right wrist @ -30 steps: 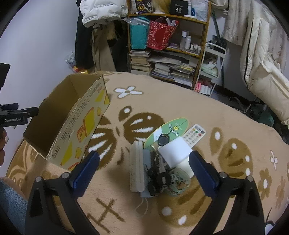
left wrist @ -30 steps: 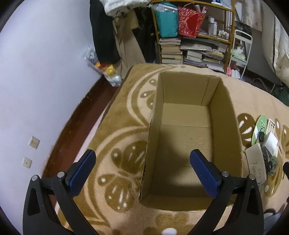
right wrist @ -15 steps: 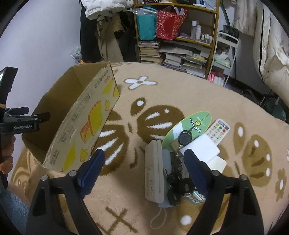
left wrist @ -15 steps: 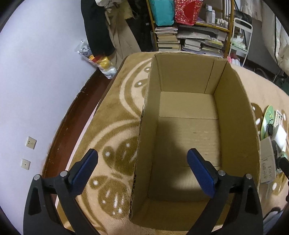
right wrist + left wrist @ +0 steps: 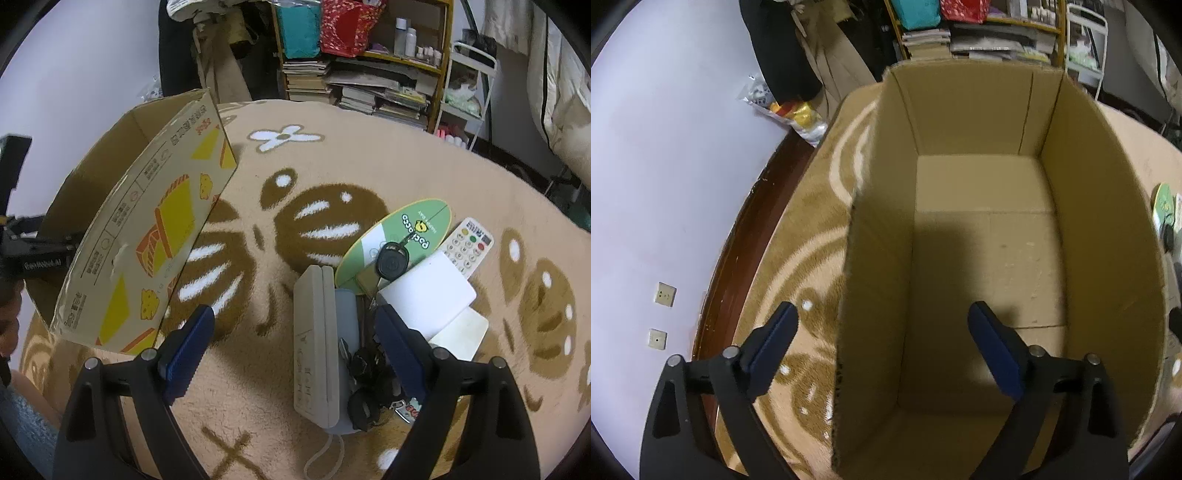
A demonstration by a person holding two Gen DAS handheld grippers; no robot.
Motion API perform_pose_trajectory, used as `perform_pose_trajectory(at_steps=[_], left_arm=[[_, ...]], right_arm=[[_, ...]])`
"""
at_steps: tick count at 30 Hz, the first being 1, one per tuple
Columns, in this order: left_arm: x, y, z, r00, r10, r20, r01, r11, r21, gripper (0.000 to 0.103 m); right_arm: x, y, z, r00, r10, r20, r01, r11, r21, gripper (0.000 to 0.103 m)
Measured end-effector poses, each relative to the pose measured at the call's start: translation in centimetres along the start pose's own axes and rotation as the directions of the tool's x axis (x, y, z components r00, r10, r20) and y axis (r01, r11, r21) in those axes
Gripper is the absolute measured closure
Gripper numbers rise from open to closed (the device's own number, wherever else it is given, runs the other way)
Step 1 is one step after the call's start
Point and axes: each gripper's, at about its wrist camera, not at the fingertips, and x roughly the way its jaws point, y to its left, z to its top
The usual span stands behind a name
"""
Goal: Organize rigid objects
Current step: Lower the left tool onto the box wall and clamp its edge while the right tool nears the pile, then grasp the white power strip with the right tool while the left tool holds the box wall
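Both grippers empty over box and clutter

The right gripper (image 5: 295, 332) gaped wide, holding nothing, above the grey case (image 5: 316, 339) right of the cardboard box (image 5: 147, 236); the left gripper (image 5: 882, 339), equally wide, straddled the box's wall. Best descend squarely, closing across the case's narrow sides.

Tan cardboard box (image 5: 147, 236) w/ yellow-orange print; beige carpet (image 5: 369, 166) beside it, brown blobs, white flower.

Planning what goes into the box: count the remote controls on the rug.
1. The white remote control lies at the right edge of the pile, beside the green oval card. More could be hidden under the pile.
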Motion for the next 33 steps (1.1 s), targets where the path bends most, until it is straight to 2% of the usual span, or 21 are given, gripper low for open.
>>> perform_pose_trajectory(at_steps=[6,7,9,12,14,16,19,20,21,23,25,27,29,33], left_arm=[[0.8,-0.1,0.1,1.0,0.0,-0.022,0.0,1.0,-0.007,0.023],[0.8,-0.1,0.1,1.0,0.008,-0.02,-0.008,1.0,-0.003,0.023],[0.8,-0.2,0.1,0.999,0.032,-0.014,-0.031,0.999,0.008,0.025],[0.9,-0.3,0.0,0.997,0.071,-0.019,-0.071,0.997,0.025,0.044],[0.9,-0.1,0.0,0.998,0.057,-0.021,-0.057,0.998,0.02,0.052],[0.9,0.4,0.1,0.999,0.039,-0.021,-0.039,0.999,0.004,0.065],[1.3,1.0,0.1,0.999,0.014,-0.042,-0.016,0.999,-0.031,0.071],[1.5,1.3,0.1,0.999,0.012,-0.047,-0.014,0.999,-0.043,0.073],[1.6,1.5,0.1,0.999,0.015,-0.052,-0.017,0.999,-0.049,0.076],[1.7,1.9,0.2,0.998,0.01,-0.054,-0.014,0.998,-0.064,0.078],[1.7,1.6,0.1,0.999,0.006,-0.052,-0.009,0.998,-0.066,0.081],[1.3,1.2,-0.2,0.999,0.014,-0.044,-0.016,0.999,-0.051,0.081],[1.2,1.0,-0.3,0.999,0.018,-0.039,-0.02,0.999,-0.043,0.081],[0.9,0.9,-0.5,0.999,-0.002,-0.041,0.0,0.998,-0.062,0.083]], right_arm=[[1.2,-1.2,-0.5,0.998,0.051,-0.037,-0.049,0.998,0.049,0.011],[1.5,-1.2,-0.5,0.998,0.052,-0.045,-0.049,0.997,0.053,0.012],[1.9,-1.4,-0.6,0.997,0.053,-0.063,-0.05,0.997,0.061,0.023],[2.2,-1.5,-0.6,0.996,0.049,-0.069,-0.045,0.997,0.065,0.03],[2.2,-1.6,-0.6,0.995,0.072,-0.072,-0.067,0.995,0.081,0.038],[2.2,-1.8,-0.6,0.994,0.082,-0.072,-0.075,0.992,0.101,0.04],[2.2,-1.7,-0.6,0.995,0.071,-0.071,-0.063,0.993,0.102,0.04],[2.3,-1.7,-0.6,0.995,0.07,-0.067,-0.063,0.993,0.104,0.042],[2.3,-1.7,-0.6,0.996,0.069,-0.063,-0.062,0.992,0.106,0.051],[2.3,-1.7,-0.4,0.996,0.069,-0.063,-0.062,0.992,0.107,0.059],[2.4,-1.7,-0.2,0.995,0.076,-0.063,-0.069,0.991,0.114,0.063],[2.7,-1.6,0.0,0.995,0.075,-0.069,-0.066,0.991,0.119,0.077],[3.1,-1.5,0.0,0.993,0.07,-0.092,-0.059,0.991,0.117,0.085],[2.9,-1.4,0.0,0.996,0.052,-0.07,-0.044,0.993,0.106,0.088]])
